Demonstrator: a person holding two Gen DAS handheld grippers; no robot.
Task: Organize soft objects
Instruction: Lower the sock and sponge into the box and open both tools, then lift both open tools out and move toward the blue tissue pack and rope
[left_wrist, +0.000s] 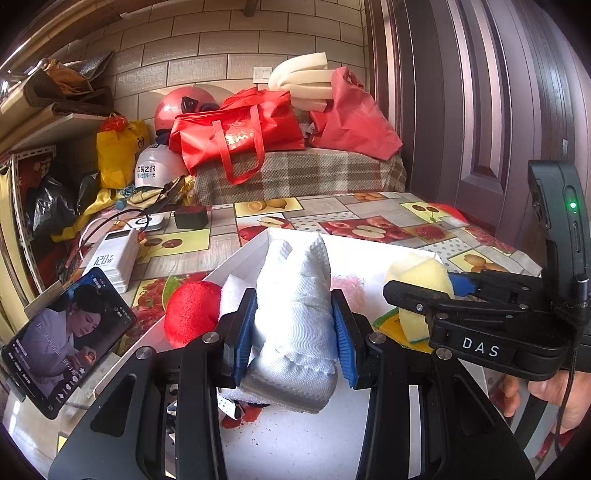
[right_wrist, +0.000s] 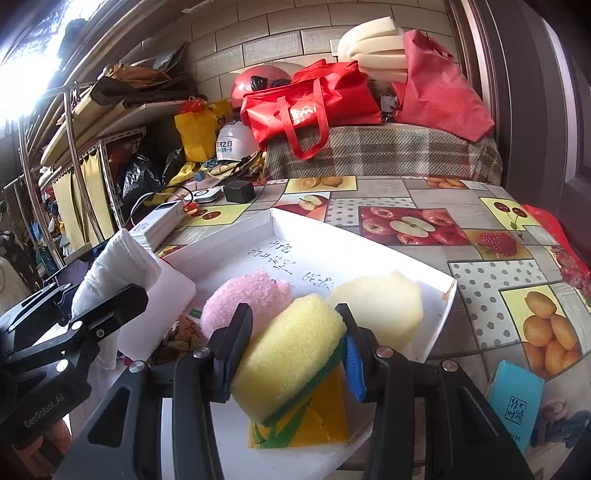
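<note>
My left gripper (left_wrist: 295, 332) is shut on a folded white cloth (left_wrist: 295, 321), which stands up between its blue pads over the white tray (left_wrist: 258, 243). A red fuzzy ball (left_wrist: 190, 314) lies just left of it. My right gripper (right_wrist: 293, 349) is shut on a yellow sponge with a green scouring layer (right_wrist: 291, 350), held above the white tray (right_wrist: 369, 236). In the tray lie a pink fluffy pad (right_wrist: 245, 299) and a pale yellow sponge (right_wrist: 384, 302). The right gripper (left_wrist: 424, 295) also shows at the right of the left wrist view, the left gripper (right_wrist: 110, 299) at the left of the right wrist view.
A phone (left_wrist: 70, 332) on a stand and a white power bank (left_wrist: 110, 258) sit left of the tray. A teal tissue pack (right_wrist: 515, 406) lies at the right on the fruit-pattern tablecloth (right_wrist: 480, 258). Red bags (left_wrist: 236, 133) and helmets crowd the back. A yellow-green packet (right_wrist: 306, 424) lies under the sponge.
</note>
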